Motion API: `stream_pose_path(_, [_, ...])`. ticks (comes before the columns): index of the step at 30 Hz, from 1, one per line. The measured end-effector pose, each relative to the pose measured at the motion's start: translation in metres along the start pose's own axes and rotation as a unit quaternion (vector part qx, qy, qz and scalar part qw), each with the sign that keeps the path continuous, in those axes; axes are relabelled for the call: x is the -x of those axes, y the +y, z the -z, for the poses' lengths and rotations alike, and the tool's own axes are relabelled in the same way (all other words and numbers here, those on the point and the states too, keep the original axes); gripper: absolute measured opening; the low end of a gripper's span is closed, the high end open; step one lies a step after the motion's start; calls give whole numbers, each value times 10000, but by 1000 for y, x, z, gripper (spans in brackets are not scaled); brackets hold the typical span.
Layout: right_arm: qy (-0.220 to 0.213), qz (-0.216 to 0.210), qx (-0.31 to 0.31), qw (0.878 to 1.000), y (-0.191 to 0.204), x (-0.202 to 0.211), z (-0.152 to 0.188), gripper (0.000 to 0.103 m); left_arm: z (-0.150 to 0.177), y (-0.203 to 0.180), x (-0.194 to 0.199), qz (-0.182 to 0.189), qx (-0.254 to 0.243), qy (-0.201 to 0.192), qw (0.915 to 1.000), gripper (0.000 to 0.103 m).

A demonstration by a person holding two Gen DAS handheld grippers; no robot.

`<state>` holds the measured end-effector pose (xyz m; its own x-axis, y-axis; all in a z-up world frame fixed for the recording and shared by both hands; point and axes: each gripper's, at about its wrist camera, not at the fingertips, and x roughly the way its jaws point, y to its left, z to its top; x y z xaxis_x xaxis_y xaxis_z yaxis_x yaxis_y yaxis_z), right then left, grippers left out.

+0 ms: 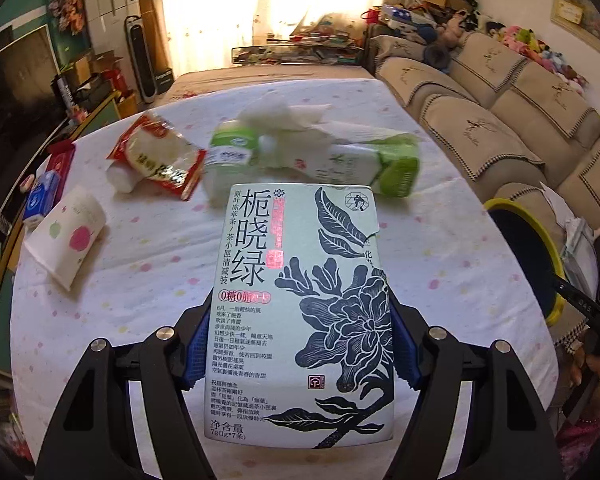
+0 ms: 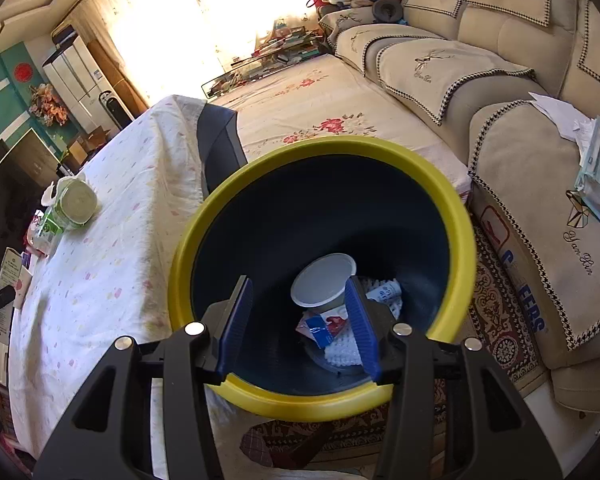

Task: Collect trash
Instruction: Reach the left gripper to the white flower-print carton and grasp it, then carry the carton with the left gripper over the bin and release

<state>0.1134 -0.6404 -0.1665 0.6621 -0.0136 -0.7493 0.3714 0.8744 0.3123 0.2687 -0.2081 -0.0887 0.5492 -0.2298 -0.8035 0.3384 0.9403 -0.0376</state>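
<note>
My left gripper (image 1: 300,344) is shut on a pale green tea box (image 1: 300,300) with dark flower print, held above the table (image 1: 140,280). Further trash lies on the table: a red snack bag (image 1: 160,156), a green bottle (image 1: 232,156) with crumpled tissue (image 1: 284,116), a green wrapper pack (image 1: 380,164) and a paper cup (image 1: 70,236). My right gripper (image 2: 300,320) is open and empty, above the yellow-rimmed dark bin (image 2: 456,208). The bin holds a white cup (image 2: 324,284) and wrappers (image 2: 320,326).
The bin (image 1: 540,248) stands beside the table's right edge, next to a beige sofa (image 1: 500,100). Small boxes (image 1: 44,192) lie at the table's left edge. A green jar (image 2: 74,208) lies on the table in the right wrist view. A patterned rug (image 2: 500,312) covers the floor.
</note>
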Motion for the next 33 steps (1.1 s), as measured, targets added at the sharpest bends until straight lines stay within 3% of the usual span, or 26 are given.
stream_pose_path(8, [-191, 97, -278, 9994, -29, 14, 1, 47, -17, -105, -4, 656, -822, -8, 9945, 71])
stream_pose_path(16, [-373, 245, -561, 9974, -63, 28, 3, 48, -27, -214, -30, 1276, -1594, 312, 9784, 71])
stream_pose_path(21, [-374, 283, -697, 9965, -81, 29, 6, 48, -29, -270, -47, 1442, -1938, 419, 9695, 71])
stream_pose_path(27, [-363, 328, -816, 9955, -93, 29, 8, 50, -31, -302, -79, 1376, -2007, 531, 9685, 72])
stream_pose_path(33, [-300, 320, -829, 9956, -94, 23, 9, 51, -37, -289, -91, 1427, -1804, 495, 9719, 82])
